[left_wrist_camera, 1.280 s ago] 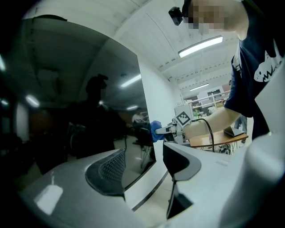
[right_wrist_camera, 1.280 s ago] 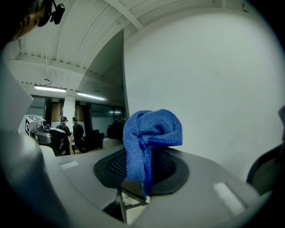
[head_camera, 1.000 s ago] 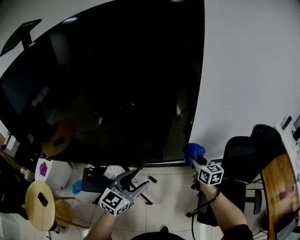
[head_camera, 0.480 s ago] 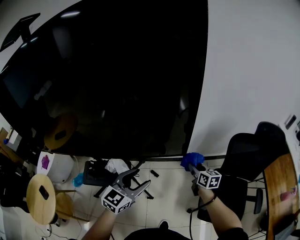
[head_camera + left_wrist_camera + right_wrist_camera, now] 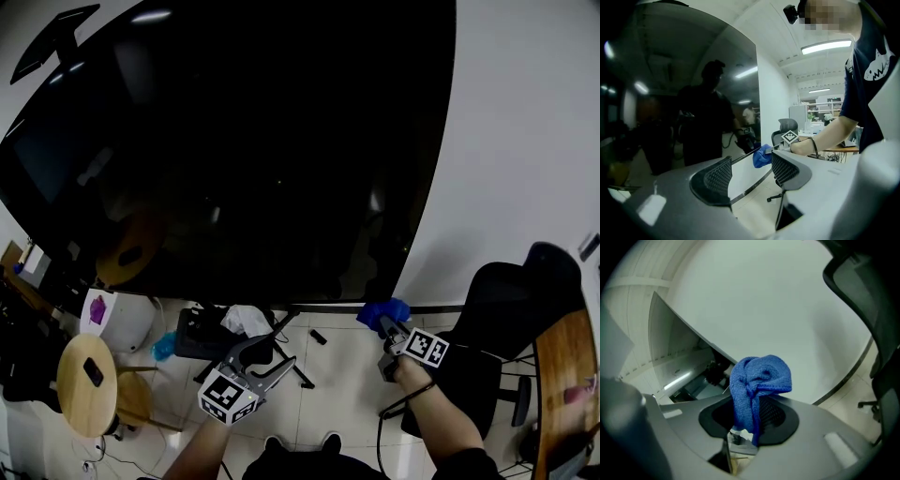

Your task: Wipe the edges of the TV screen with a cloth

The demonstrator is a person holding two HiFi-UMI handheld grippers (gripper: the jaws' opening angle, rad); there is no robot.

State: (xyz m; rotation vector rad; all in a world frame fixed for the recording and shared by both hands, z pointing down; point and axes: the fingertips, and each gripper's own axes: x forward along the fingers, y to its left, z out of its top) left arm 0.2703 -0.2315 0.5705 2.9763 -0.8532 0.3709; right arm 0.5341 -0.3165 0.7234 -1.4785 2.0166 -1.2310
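Note:
The big black TV screen (image 5: 244, 150) fills most of the head view and stands against a white wall. My right gripper (image 5: 386, 325) is shut on a bunched blue cloth (image 5: 382, 312), which sits at the screen's bottom right corner, at its lower edge. In the right gripper view the cloth (image 5: 759, 380) stands up from the closed jaws of the right gripper (image 5: 750, 413), with the TV's edge (image 5: 689, 350) just behind it. My left gripper (image 5: 267, 354) hangs lower left over the floor, open and holding nothing. From the left gripper (image 5: 750, 173) I see the cloth (image 5: 761, 157) beyond the jaws.
A black office chair (image 5: 506, 319) stands right of my right arm, with a wooden desk (image 5: 562, 375) beyond it. Round wooden stools (image 5: 89, 384), a black stand leg and floor clutter (image 5: 220, 330) lie below the screen at left. A cable trails on the tiles.
The right gripper with the cloth has slipped from the screen's right edge by the corner to its lower edge. The head view has shifted, showing more floor. Left gripper stays open, barely moved.

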